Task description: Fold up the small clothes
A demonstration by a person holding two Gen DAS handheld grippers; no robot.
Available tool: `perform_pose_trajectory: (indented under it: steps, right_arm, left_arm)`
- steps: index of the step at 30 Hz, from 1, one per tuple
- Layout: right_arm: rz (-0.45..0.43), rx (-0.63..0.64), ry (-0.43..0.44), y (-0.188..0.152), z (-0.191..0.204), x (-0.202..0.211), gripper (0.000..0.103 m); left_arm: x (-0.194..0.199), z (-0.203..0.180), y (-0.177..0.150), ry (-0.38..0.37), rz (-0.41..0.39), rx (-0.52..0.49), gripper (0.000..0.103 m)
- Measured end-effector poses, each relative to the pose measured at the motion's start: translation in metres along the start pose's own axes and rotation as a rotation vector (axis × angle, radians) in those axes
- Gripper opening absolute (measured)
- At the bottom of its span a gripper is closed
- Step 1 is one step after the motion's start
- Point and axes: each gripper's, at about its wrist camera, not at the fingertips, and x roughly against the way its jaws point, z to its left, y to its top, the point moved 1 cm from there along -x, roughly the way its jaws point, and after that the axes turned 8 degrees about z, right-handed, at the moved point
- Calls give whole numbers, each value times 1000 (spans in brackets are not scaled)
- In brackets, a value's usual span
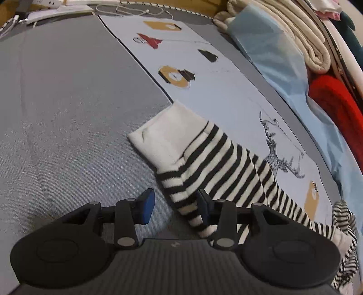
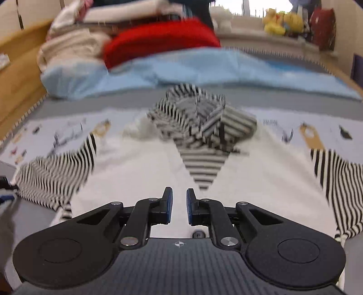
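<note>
A small black-and-white striped garment lies spread on the bed. In the left wrist view its striped sleeve [image 1: 217,158] with a white cuff [image 1: 163,133] runs from the middle toward the lower right. My left gripper [image 1: 175,207] is open, its jaws on either side of the sleeve's lower edge. In the blurred right wrist view the white body [image 2: 147,163] with striped sleeves and a bunched striped hood [image 2: 199,118] lies ahead. My right gripper [image 2: 179,207] hovers over the white body near its hem, jaws a narrow gap apart, holding nothing.
A grey bed sheet [image 1: 68,102] and a pale blue printed cloth [image 1: 204,74] lie under the garment. A light blue blanket [image 2: 192,65], folded cream blankets [image 1: 295,38] and a red item [image 1: 335,99] lie along the far side. Cables [image 1: 136,9] lie at the head end.
</note>
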Motion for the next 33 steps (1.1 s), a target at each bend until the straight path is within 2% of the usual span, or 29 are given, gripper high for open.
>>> perform_pose_trajectory:
  steps: [1, 2, 5, 7, 10, 12, 14, 15, 18, 19, 20, 22, 23, 26, 31, 33]
  right_arm:
    - [20, -13, -3, 0, -2, -5, 13]
    - [37, -34, -1, -1, -4, -9, 13]
    - [86, -124, 13, -5, -19, -18, 13]
    - [102, -169, 3, -9, -29, -19, 13]
    - [109, -236, 3, -12, -44, -18, 13]
    - [106, -269, 4, -13, -52, -15, 13]
    - [95, -295, -1, -14, -59, -11, 13]
    - [89, -304, -2, -15, -62, -10, 13]
    - [83, -330, -11, -18, -71, -10, 13]
    - [85, -339, -11, -19, -74, -10, 13]
    - [90, -351, -12, -20, -77, -11, 13]
    - [96, -375, -8, -22, -83, -14, 14]
    - [101, -387, -2, -23, -86, -15, 14]
    - [113, -420, 26, -25, -93, -20, 14]
    - [128, -459, 70, -26, -95, -36, 14]
    - [138, -500, 100, -26, -98, -47, 14]
  left_arm:
    - [-1, -4, 1, -1, 2, -8, 21]
    - [-2, -10, 1, -2, 10, -20, 2]
    - [16, -37, -2, 35, -76, -85, 1]
    - [37, -68, -9, 11, -145, -160, 1]
    - [81, -133, -40, -128, -215, -299, 1]
    - [101, -179, -73, -228, -206, -419, 1]
    - [111, -225, -117, -331, -157, -551, 1]
    - [112, -247, -143, -392, -107, -615, 1]
    - [100, -295, -214, -519, 112, -764, 3]
    - [94, -306, -232, -544, 192, -805, 9]
    - [89, -316, -247, -559, 252, -849, 22]
    - [88, -321, -251, -529, 223, -853, 37]
    - [86, -320, -245, -509, 208, -822, 37]
    - [76, -311, -217, -458, 236, -676, 37]
    - [65, -292, -185, -331, 161, -626, 37]
    - [52, -283, -166, -269, 171, -575, 37]
